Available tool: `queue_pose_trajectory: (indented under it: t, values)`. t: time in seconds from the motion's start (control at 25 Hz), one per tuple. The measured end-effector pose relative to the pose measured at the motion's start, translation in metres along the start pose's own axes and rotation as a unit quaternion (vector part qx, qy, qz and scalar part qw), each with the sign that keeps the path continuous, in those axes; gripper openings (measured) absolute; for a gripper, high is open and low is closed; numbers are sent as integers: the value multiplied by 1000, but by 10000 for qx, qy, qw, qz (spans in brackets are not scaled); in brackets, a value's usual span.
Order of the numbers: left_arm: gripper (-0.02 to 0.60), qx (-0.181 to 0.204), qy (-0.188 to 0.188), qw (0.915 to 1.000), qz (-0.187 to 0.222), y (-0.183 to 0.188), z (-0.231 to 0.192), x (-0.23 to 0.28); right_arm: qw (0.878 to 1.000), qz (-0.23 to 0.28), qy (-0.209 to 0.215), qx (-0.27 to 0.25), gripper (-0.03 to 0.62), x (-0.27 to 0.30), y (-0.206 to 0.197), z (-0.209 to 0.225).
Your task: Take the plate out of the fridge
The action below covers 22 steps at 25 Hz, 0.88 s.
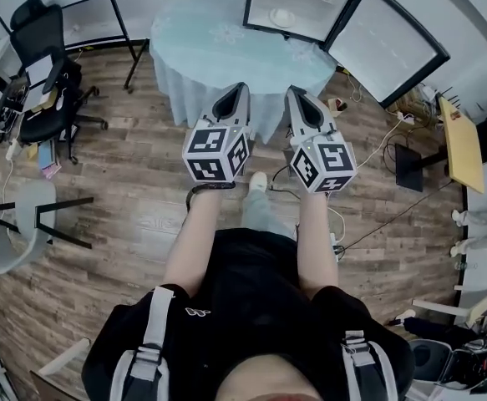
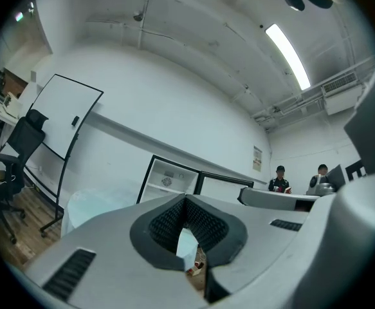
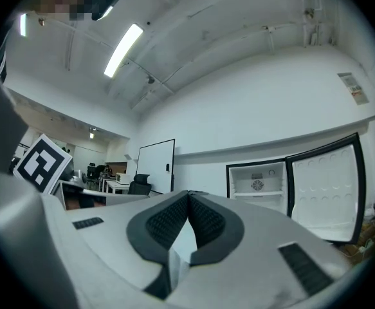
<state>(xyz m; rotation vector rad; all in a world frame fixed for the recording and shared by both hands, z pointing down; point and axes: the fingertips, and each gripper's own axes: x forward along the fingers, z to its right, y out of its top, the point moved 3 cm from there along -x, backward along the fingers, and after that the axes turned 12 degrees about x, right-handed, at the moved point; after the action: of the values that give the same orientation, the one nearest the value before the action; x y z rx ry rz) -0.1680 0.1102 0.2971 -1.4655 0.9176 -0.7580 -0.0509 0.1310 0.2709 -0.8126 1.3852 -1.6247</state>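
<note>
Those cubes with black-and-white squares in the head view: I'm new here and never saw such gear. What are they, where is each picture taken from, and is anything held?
They are part of two hand-held grippers: a person holds the left gripper and the right gripper, one per hand. The head view looks down from a camera on the person's head; the other two pictures come from cameras riding on each gripper, looking along its jaws. Both pairs of jaws are shut, holding nothing. Ahead stands a round table under a pale cloth; behind it, the open fridge with the plate on a shelf.
</note>
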Motion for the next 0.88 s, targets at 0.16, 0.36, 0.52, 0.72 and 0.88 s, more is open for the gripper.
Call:
queue_pose_trajectory:
  t: [0.16,0.36,0.52,0.72,0.88]
  values:
    - [3,23,242,9993,267,11,-26,41,10000,13,7,55,3,37,-1,34]
    - [3,-137,230,9994,200,0,-30,110,9995,-111,-46,306,3,79,0,93]
    - [3,-311,132,9994,114,-27,-27,170,9981,-252,-69,552,3,111,-7,146]
    - [3,-318,104,9991,-266,-58,-29,241,9937,-370,-21,1055,3,159,-24,203]
    - [3,-313,133,9985,-431,-63,-31,296,9922,-364,112,1189,3,193,-17,242]
